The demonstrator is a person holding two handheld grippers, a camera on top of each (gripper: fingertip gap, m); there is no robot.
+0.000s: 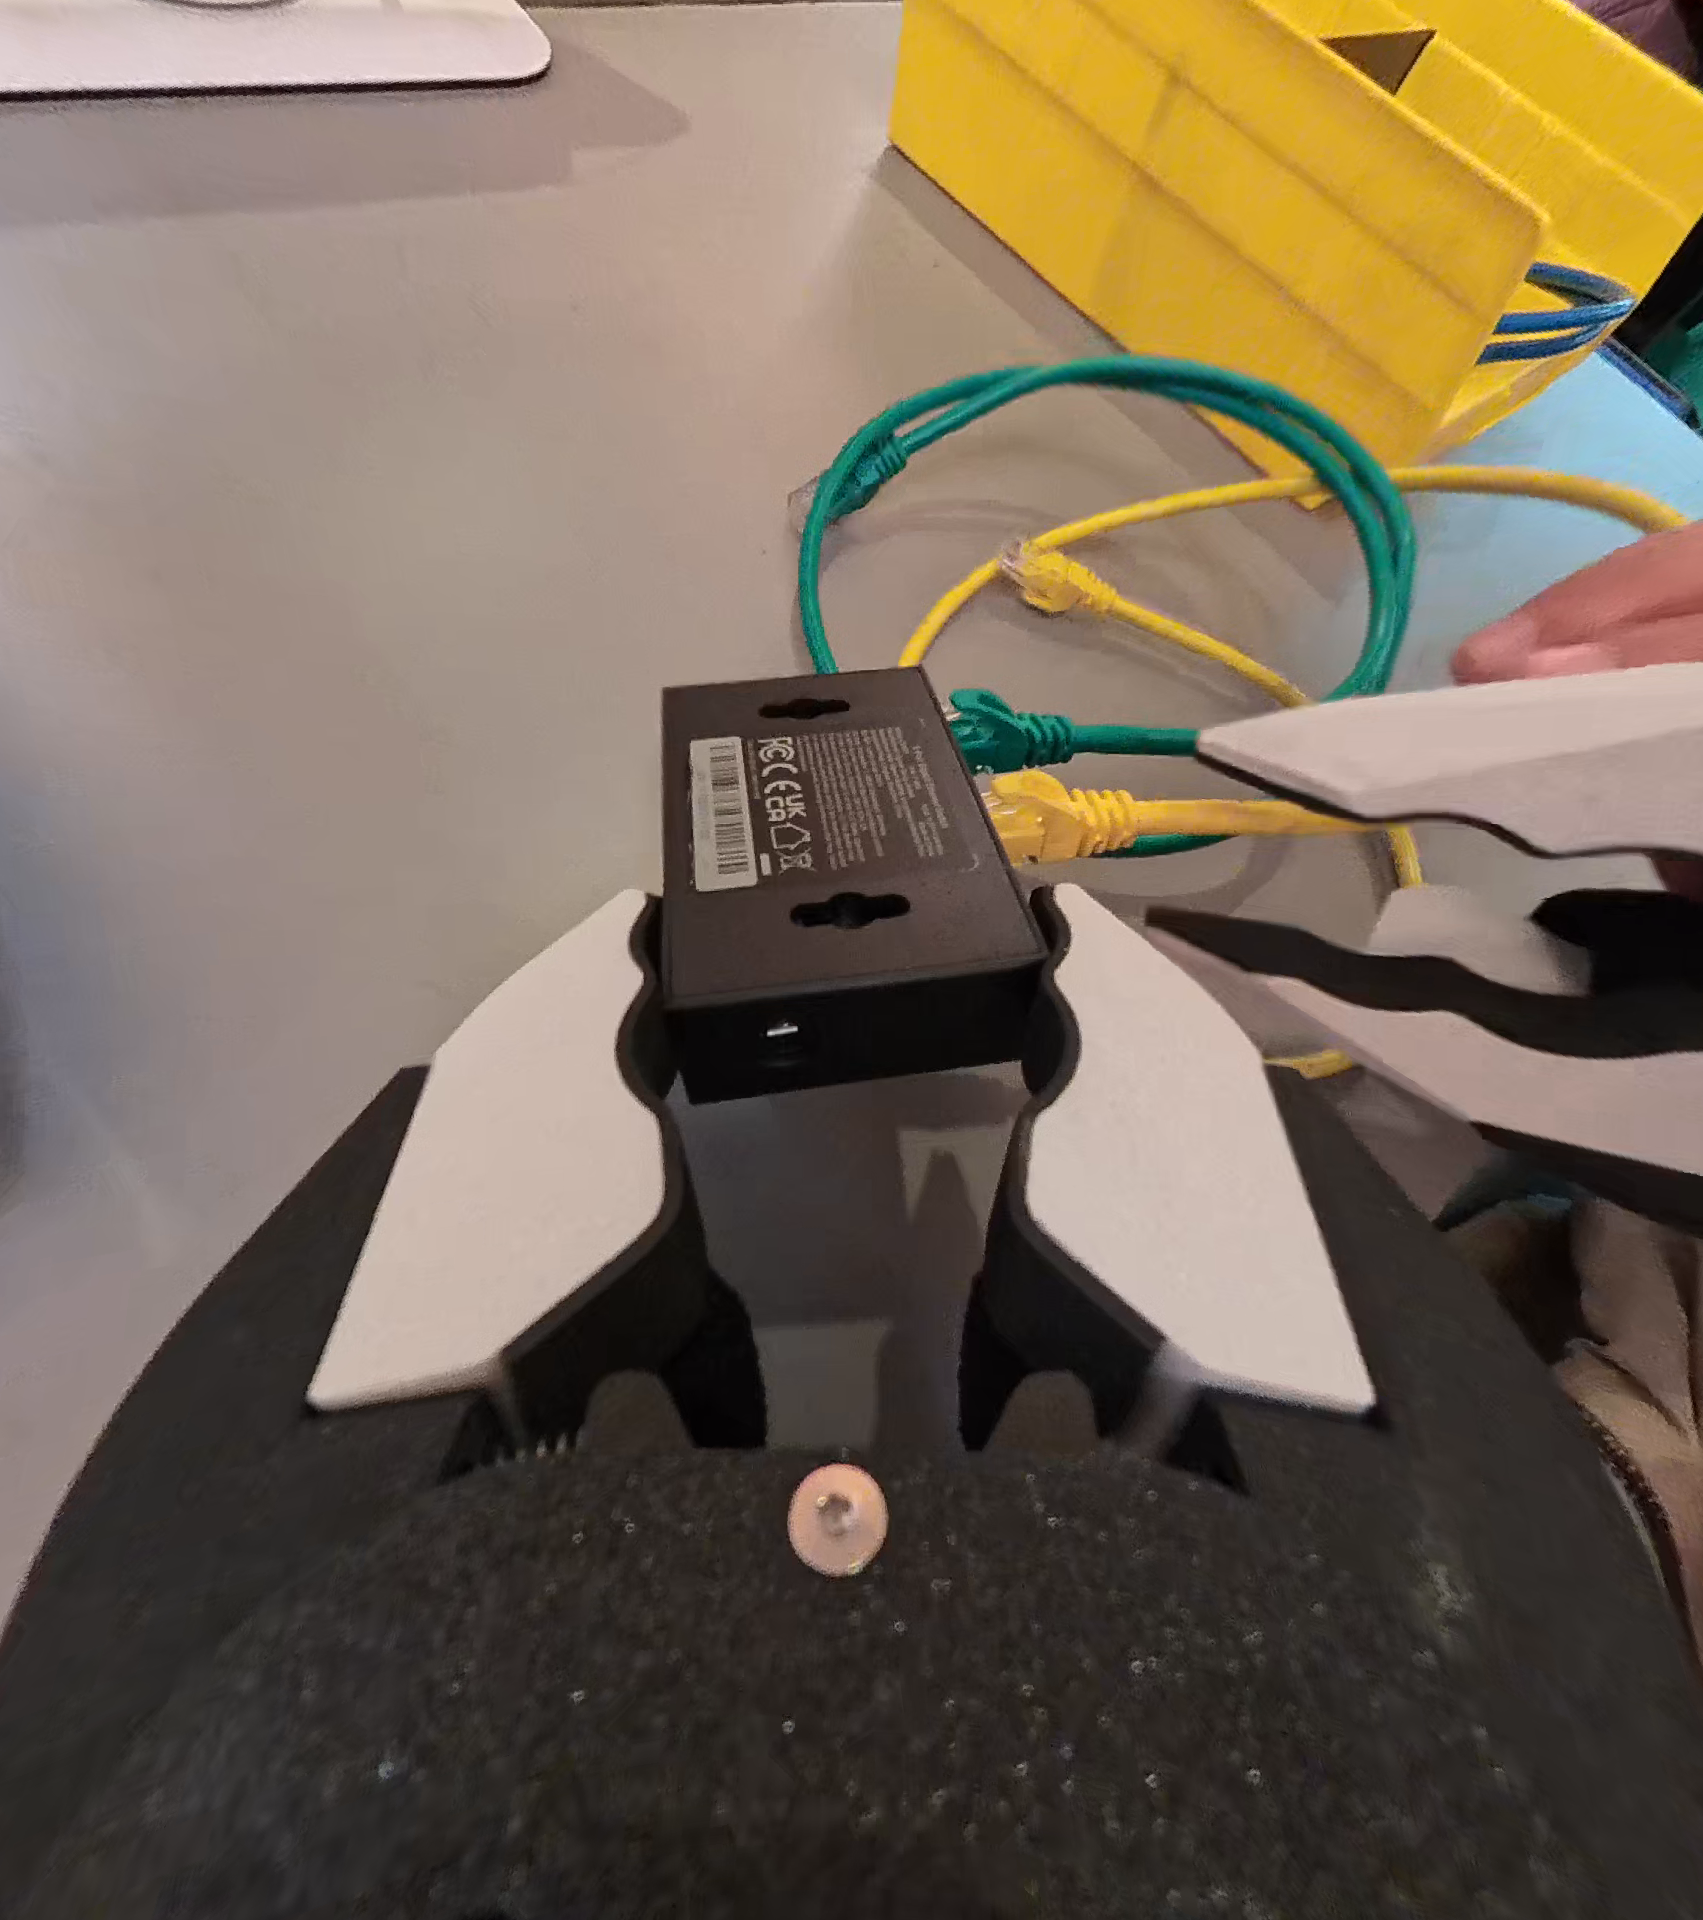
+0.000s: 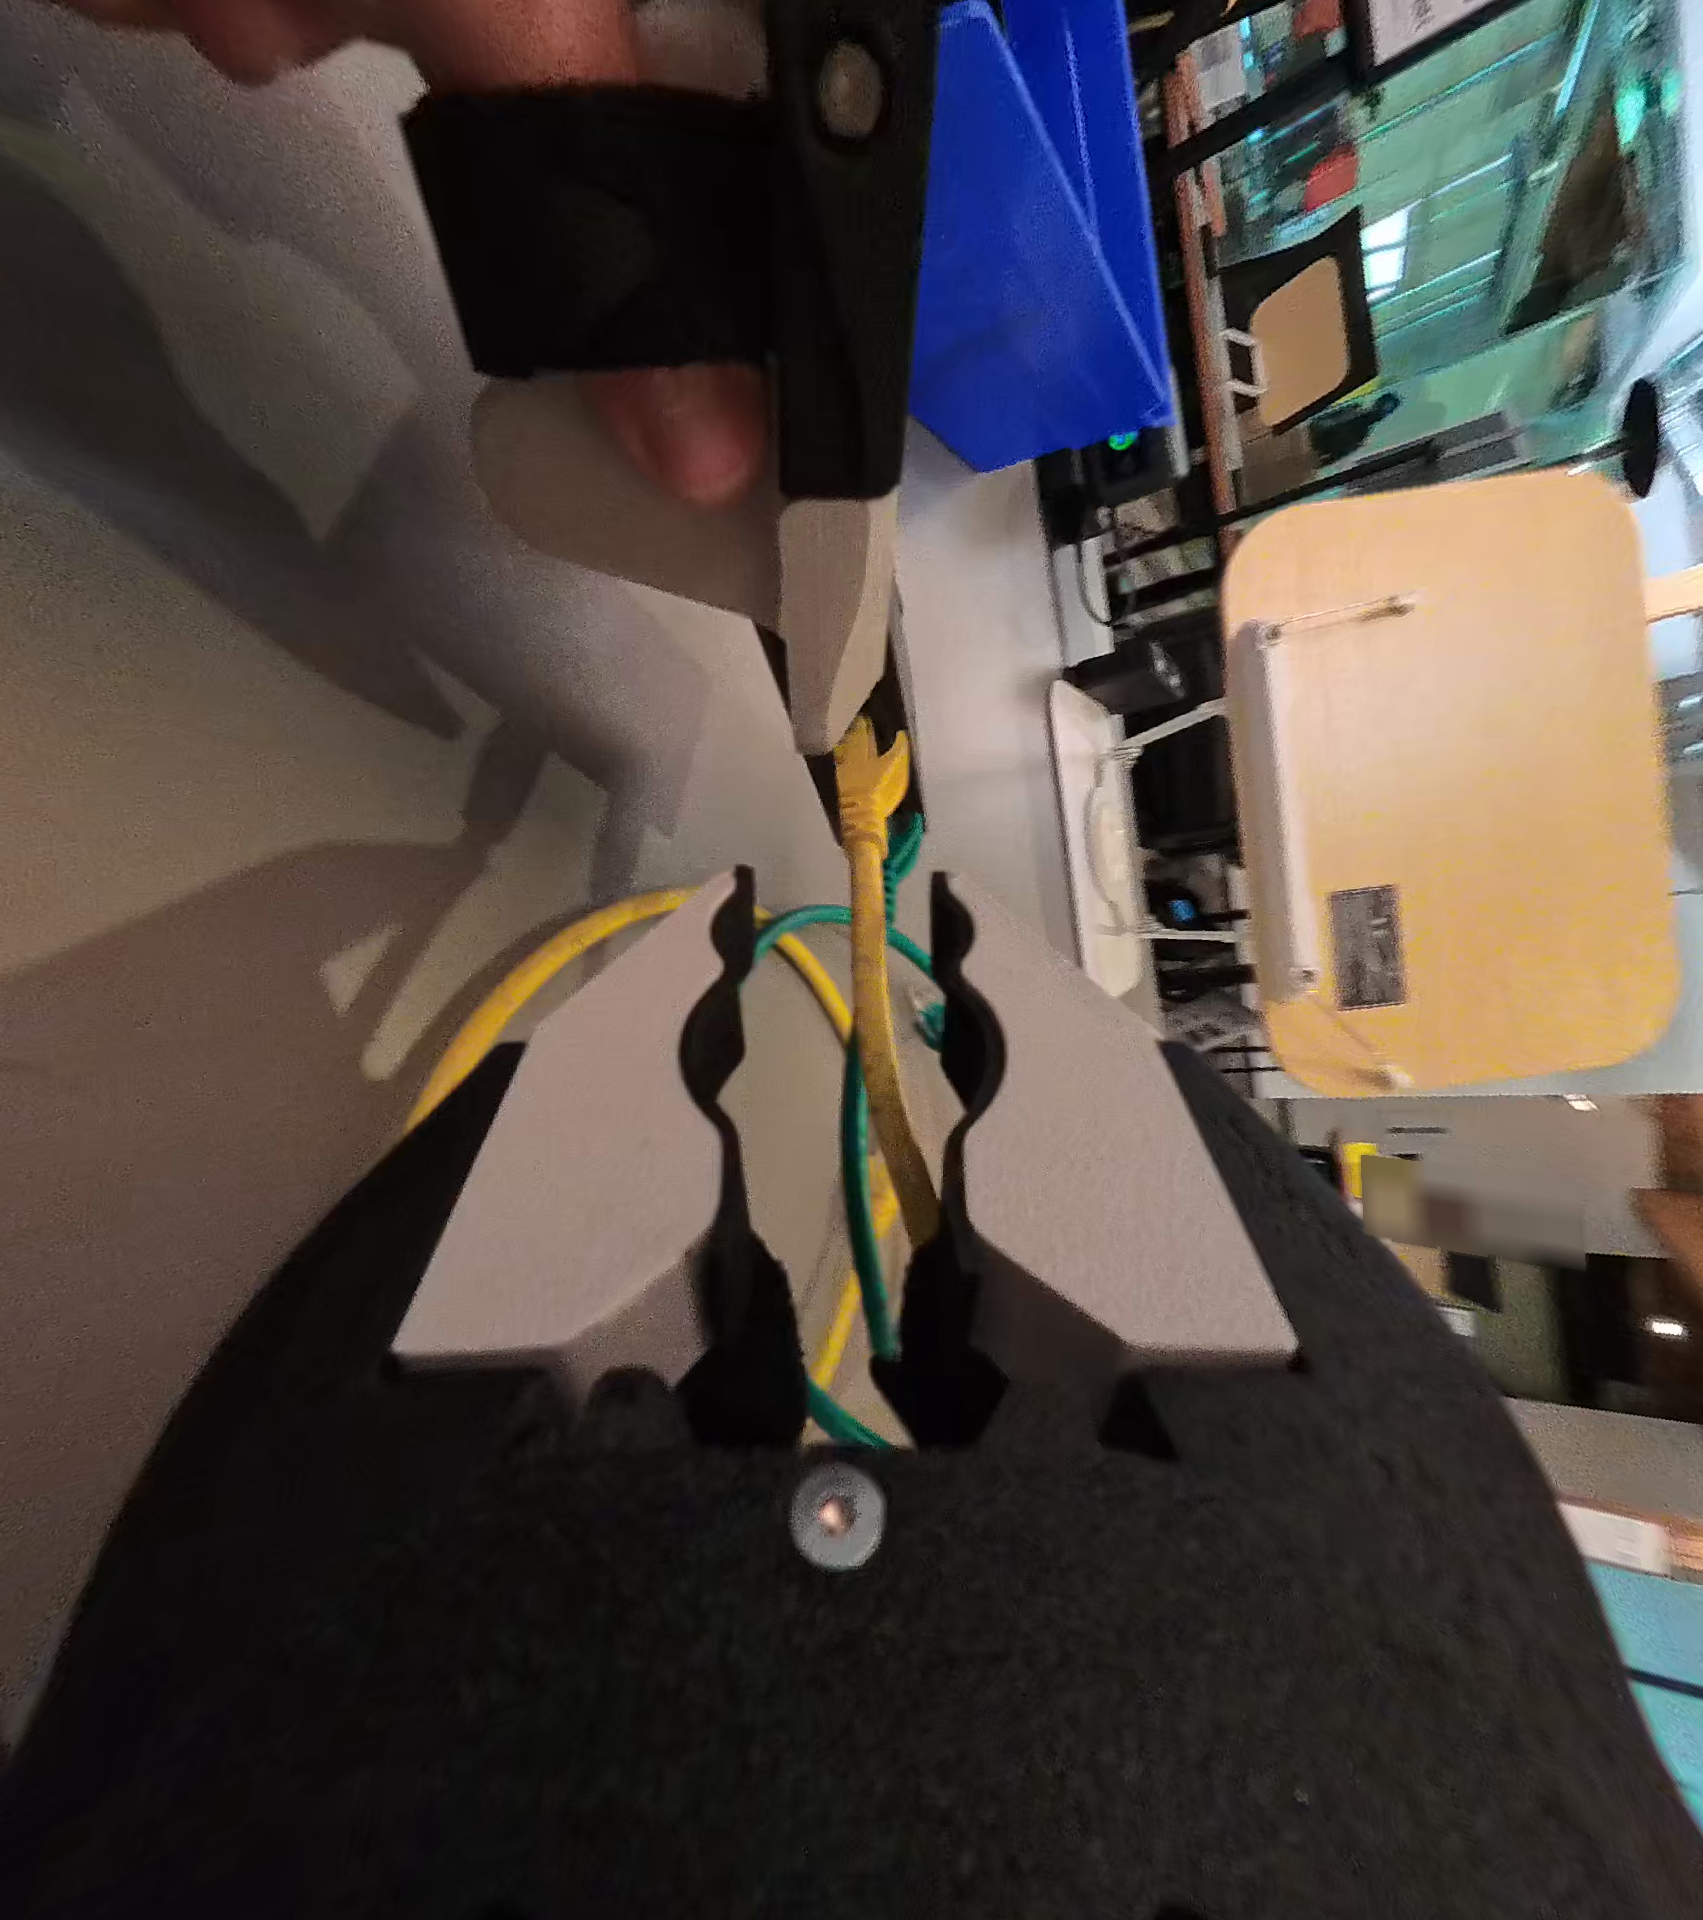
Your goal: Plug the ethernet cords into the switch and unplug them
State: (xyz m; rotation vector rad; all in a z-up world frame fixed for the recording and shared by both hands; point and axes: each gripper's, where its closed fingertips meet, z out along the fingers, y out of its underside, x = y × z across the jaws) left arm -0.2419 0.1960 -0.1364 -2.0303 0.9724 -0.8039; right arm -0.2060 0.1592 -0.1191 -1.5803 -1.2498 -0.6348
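My left gripper is shut on the near end of a black switch, held label side up above the table. A green cord's plug and a yellow cord's plug sit in ports on the switch's right side. My right gripper comes in from the right, turned on its side, open, with the yellow cord running between its fingers just behind the plug. In the right wrist view the right gripper is open around the yellow cord, which lies close to the right finger. The left gripper shows beyond, with the yellow plug at its tip.
The cords' free plugs, yellow and green, lie looped on the grey table behind the switch. A yellow box stands at the back right, a white pad at the back left. A person's hand holds the right gripper. A blue bin stands behind.
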